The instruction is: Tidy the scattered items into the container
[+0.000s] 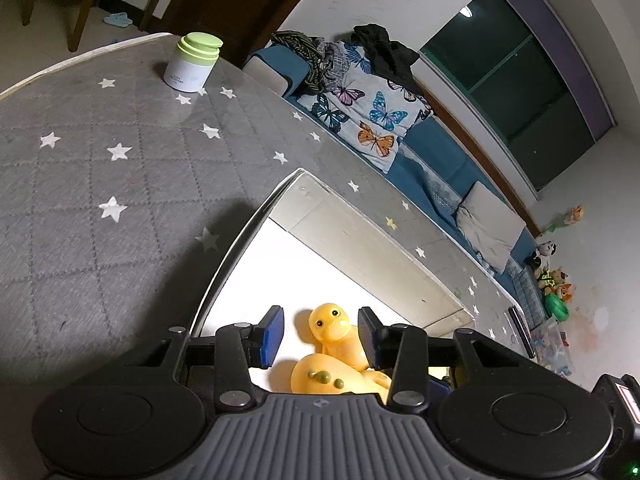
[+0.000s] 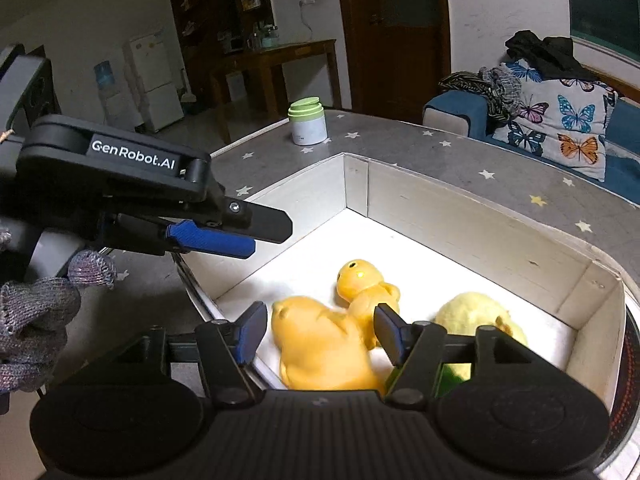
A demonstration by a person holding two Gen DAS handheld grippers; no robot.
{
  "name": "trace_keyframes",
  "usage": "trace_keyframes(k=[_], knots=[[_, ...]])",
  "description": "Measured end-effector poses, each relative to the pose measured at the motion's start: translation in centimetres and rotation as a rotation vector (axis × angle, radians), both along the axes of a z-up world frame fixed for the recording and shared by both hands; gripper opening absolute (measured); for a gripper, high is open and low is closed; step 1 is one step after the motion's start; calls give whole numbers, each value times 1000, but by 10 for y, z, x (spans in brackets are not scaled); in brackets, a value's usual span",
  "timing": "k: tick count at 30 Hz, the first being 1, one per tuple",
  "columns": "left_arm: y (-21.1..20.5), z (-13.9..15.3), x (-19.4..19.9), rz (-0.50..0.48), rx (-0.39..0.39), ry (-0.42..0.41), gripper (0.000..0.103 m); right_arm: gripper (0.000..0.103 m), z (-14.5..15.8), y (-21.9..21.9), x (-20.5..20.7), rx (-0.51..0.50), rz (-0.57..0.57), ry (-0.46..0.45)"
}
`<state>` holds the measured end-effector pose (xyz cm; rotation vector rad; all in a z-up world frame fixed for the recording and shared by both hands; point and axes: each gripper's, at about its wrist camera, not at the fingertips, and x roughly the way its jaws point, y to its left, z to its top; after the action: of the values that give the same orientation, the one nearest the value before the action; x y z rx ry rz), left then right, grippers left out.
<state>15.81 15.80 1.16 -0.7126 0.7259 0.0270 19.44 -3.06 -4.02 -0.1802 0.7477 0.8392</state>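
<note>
Presently the white box [image 2: 472,236] on the starred grey mat [image 1: 120,184] holds two orange toys [image 2: 320,344] and a yellow one [image 2: 476,312]. Left gripper [image 1: 320,334] and right gripper [image 2: 320,330] both hover above it, fingers spread, gripping nothing. A green-lidded jar [image 1: 192,62] stands at eleven o'clock, well apart.

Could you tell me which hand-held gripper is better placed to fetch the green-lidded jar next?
Probably left. The left hand-held gripper is open and empty at the box edge facing the jar; the right hand-held gripper, also open, sits over the toys deeper across the box.
</note>
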Motion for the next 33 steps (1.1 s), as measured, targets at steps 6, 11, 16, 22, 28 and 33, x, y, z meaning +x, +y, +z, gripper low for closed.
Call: trace_keyframes(k=[6, 11, 16, 22, 28, 33], knots=[[-6, 7, -11, -18, 24, -21, 43, 63, 7, -9, -11, 21, -21, -29], [-14, 12, -25, -36, 57, -41, 43, 72, 16, -18, -30, 40, -49, -85], [-21, 13, -38, -45, 86, -45, 43, 85, 22, -30, -52, 57, -87, -138], [-32, 15, -54, -58, 144, -60, 43, 97, 19, -44, -74, 79, -148, -156], [-44, 17, -68, -62, 230, -80, 43, 103, 13, -59, -87, 116, -209, -135], [-59, 18, -79, -85, 331, -106, 43, 103, 10, -70, -96, 140, -279, -117]])
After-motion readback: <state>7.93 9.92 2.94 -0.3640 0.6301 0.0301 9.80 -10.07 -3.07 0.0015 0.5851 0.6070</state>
